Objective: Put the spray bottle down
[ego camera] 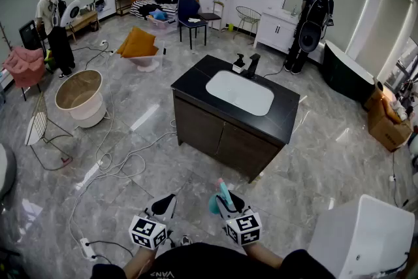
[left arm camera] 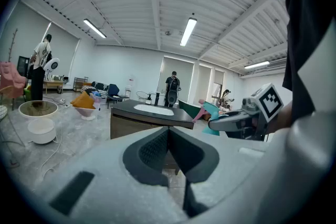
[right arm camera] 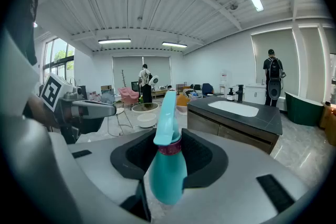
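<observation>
Right claw (right arm camera: 169,144) part open, gripping teal bottle (right arm camera: 168,178), nozzle up. Left claw (left arm camera: 169,152) shut tight, empty, beside right one.

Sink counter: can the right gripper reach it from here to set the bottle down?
Probably not yet. The right gripper, shut on the bottle, hangs well short of the counter, with only floor between. Nothing blocks the way, so stepping closer should do it.
</observation>
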{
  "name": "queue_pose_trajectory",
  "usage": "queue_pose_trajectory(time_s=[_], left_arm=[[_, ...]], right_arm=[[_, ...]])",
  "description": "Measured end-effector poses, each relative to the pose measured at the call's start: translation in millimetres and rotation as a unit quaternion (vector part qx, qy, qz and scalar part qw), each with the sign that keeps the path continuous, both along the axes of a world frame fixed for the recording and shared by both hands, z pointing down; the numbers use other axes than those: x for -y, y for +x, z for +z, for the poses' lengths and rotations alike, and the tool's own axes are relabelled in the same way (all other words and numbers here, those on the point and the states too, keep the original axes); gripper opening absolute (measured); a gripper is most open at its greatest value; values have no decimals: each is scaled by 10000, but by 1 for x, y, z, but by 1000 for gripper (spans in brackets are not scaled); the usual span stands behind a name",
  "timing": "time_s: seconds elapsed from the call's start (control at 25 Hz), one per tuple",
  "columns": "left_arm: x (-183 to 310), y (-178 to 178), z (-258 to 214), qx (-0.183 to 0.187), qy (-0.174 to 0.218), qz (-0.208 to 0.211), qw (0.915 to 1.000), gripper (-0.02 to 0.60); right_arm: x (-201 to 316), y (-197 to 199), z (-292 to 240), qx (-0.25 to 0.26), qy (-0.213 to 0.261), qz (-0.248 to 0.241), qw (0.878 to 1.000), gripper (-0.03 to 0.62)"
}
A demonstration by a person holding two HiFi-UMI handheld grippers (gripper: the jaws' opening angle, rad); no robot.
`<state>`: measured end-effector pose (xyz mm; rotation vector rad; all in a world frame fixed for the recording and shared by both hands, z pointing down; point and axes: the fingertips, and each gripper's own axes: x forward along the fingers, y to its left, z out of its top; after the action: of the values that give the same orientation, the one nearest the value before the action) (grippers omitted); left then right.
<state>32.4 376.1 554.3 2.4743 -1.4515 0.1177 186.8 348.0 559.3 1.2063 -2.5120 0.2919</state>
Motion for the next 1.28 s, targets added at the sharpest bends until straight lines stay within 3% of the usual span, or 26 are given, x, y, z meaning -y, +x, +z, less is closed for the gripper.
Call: queue_pose_trajectory(time_s=[0.32, 0.72, 1.28], left_arm=[[-1, 1, 2, -44, -11, 27, 10000, 11], [11, -28, 5, -47, -40, 284, 9996, 11], [108, -59, 6, -108, -124, 35, 9999, 11]], right_arm=[[2, -2, -4, 174, 20, 47, 9998, 144], [16, -25, -4, 383, 71, 364, 9986, 138], [119, -50, 0, 523, -134, 257, 9982, 133]])
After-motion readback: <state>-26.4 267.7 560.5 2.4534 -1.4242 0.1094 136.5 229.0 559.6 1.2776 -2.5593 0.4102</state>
